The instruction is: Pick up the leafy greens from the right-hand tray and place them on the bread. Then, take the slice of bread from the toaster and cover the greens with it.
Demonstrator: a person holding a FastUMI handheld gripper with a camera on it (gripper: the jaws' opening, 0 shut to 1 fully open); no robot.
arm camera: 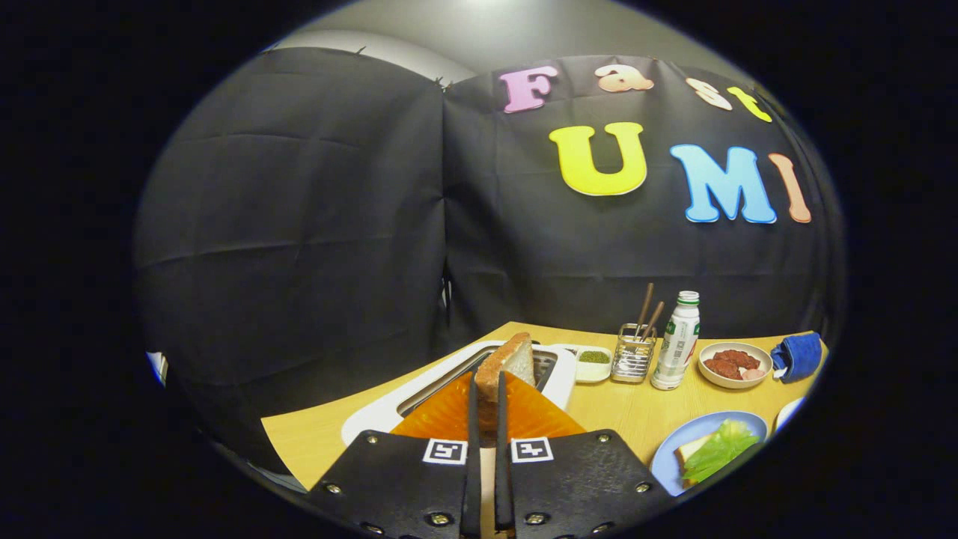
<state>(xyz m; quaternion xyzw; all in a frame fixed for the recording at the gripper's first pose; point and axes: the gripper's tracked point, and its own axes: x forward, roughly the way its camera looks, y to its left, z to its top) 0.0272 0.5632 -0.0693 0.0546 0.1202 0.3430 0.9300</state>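
Claw (488,389) clamped, fingers nearly together.

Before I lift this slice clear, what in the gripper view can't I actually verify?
- Slice of bread: its lower part, hidden between the fingers of the gripper.
- Toaster: near end covered by the gripper body.
- Blue plate with greens on bread: near side cut off at the view's rim.
- Small dish: contents too small to identify.

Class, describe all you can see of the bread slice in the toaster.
The bread slice is pale with a brown crust, thick, with a porous crumb. It stands upright, its top above the white toaster, its lower part hidden. The claw has closed on it, one finger pressing each face. The toaster stands on the wooden table.
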